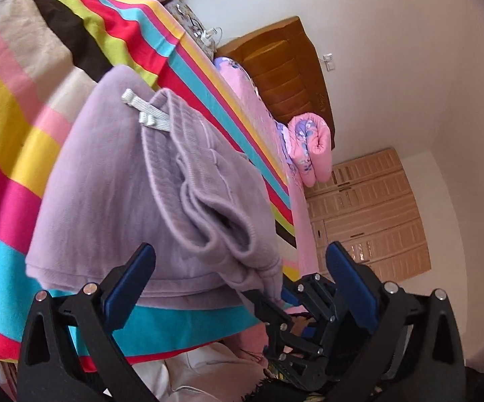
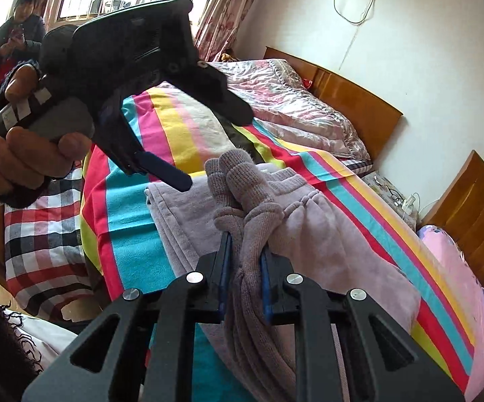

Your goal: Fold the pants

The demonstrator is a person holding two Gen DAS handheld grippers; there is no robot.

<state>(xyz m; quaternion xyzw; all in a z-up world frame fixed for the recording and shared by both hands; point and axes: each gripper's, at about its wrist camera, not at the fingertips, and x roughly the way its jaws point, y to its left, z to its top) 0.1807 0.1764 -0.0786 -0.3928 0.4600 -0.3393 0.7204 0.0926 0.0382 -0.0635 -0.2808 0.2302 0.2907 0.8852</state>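
Lilac fleece pants (image 1: 124, 184) lie folded in layers on a bed's bright striped sheet (image 1: 14, 117). A white elastic cord (image 1: 144, 109) pokes out near the waistband. My left gripper (image 1: 240, 248) is open, its blue pads wide apart just short of the pants' near edge, with nothing between them. In the right wrist view the pants (image 2: 325, 234) spread across the sheet (image 2: 131, 227). My right gripper (image 2: 245, 241) is shut on their bunched ribbed cuffs (image 2: 238, 174), which stand up past its fingertips. The left gripper (image 2: 212, 147) hovers open above the pants, held by a hand (image 2: 24, 157).
A wooden headboard (image 1: 282, 67) and a rolled pink quilt (image 1: 309, 147) lie beyond the bed. A silvery quilt (image 2: 292, 107) is at the bed's head, a plaid cloth (image 2: 41, 234) at its left side. A person (image 2: 17, 23) stands by the window. A second bed's headboard (image 2: 470, 217) is right.
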